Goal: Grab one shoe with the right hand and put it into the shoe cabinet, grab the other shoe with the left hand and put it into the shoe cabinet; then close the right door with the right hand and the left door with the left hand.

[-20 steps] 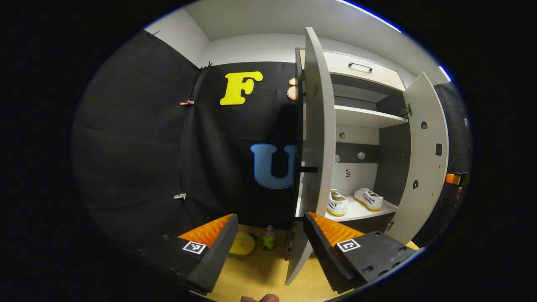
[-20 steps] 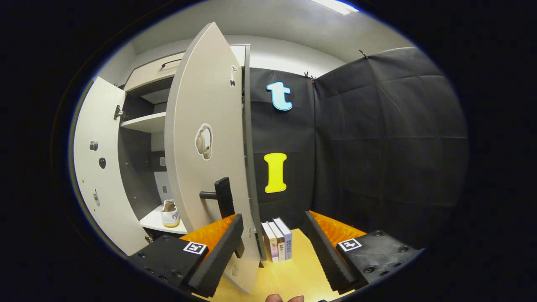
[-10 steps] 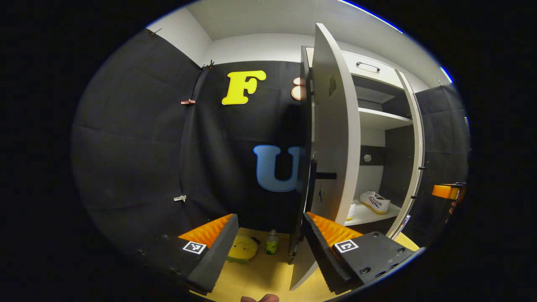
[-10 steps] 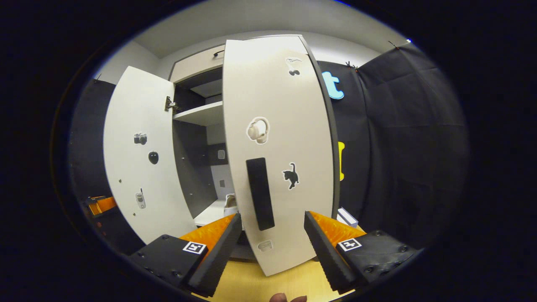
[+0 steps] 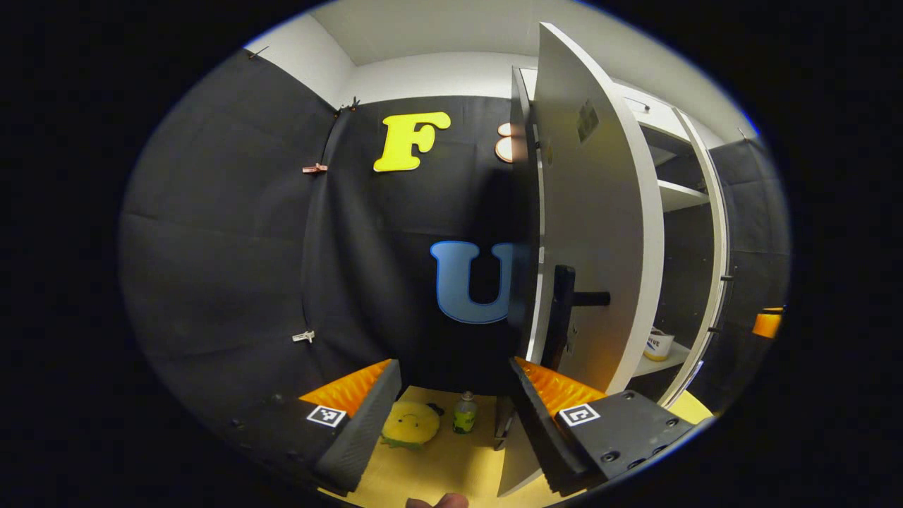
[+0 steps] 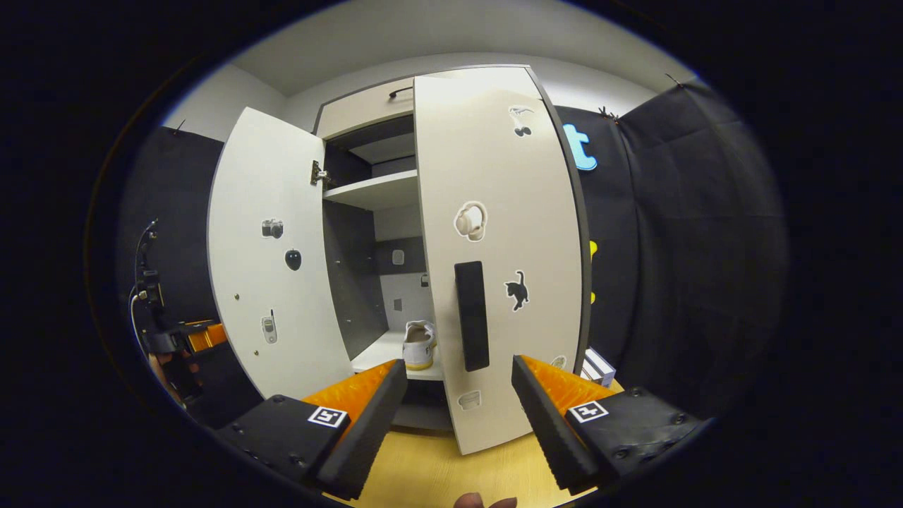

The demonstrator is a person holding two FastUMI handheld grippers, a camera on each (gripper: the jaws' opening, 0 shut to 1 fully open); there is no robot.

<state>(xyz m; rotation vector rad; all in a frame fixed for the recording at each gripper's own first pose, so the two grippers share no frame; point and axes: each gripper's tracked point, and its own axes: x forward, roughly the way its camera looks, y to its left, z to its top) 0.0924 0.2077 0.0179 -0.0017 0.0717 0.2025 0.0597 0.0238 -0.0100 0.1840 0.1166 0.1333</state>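
Now closing doors: white sneaker (image 6: 419,345) on the shoe cabinet's lower shelf (image 6: 384,351), right door (image 6: 497,247) nearly shut, left door (image 5: 600,233) ajar. Both hand-held grippers, left (image 5: 451,409) and right (image 6: 455,413), gaping, empty. Next: push left door home.

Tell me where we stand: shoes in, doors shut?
Done: a white shoe sits on the cabinet's lower shelf, and both tongs are open and empty. In hand: the right door looks nearly shut, with the right tongs just in front of its handle. Left: the left door stands wide open, with the left tongs beside its edge.
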